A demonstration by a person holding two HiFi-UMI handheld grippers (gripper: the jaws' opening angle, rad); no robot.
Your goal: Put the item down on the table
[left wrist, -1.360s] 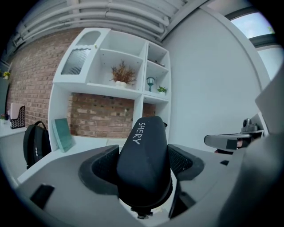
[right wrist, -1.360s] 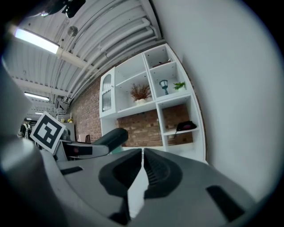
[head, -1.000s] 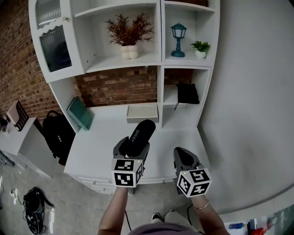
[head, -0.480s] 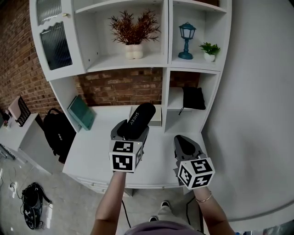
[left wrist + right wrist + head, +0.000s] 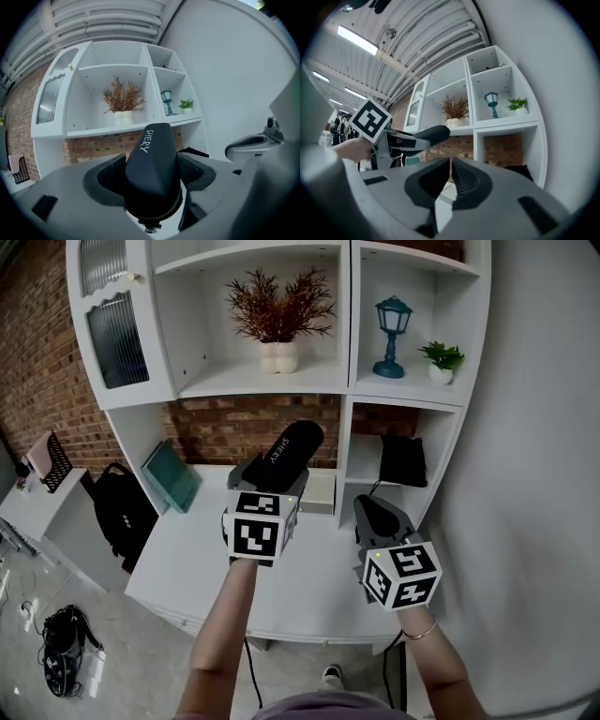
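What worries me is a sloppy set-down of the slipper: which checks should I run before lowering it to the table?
1. Hold of left gripper on slipper: ok, fingers shut on it.
2. Right gripper out of the way: ok, shut, empty, off to the right.
3. Bare table in front of the white box: ok.
4. Slipper over bare table, not the box: cannot tell.
5. Slipper's height above table: cannot tell.

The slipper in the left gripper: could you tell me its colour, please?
The slipper is black with white lettering, clearest in the left gripper view.
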